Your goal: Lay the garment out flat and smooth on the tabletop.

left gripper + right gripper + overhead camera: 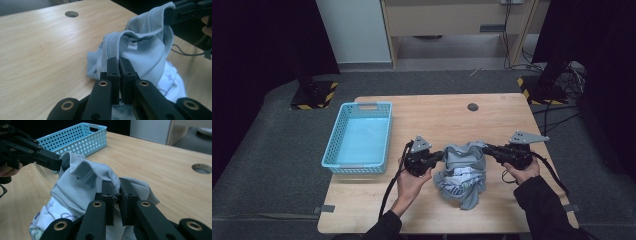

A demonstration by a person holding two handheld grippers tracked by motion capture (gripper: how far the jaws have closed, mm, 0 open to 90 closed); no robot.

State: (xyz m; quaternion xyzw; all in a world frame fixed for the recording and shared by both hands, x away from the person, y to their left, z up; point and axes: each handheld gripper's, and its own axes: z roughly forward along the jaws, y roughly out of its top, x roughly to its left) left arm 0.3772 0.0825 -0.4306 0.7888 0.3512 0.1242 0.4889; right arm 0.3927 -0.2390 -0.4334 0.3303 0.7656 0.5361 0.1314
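shirt (462, 172) sits centre-low in the high view, on the tabletop (492, 120), bunched, its top edge lifted and the rest heaped below.

left gripper (435, 158) comes in at the shirt's left, fingers (113, 67) clenched on the ribbed collar edge, label just above them in the left gripper view.

right gripper (488, 148) at the shirt's right, fingers (126, 192) also clamped on a fold of ribbed collar.

two grips apart on the same edge: reads as a hold meant to spread the collar between them and let the body hang free, so the shirt can be shaken out or carried without dragging. lower part touches the tabletop, printed inner layer showing.

basket (334, 142) at left of the frame, empty, near the left gripper but apart from the shirt; a likely destination, judging by placement.
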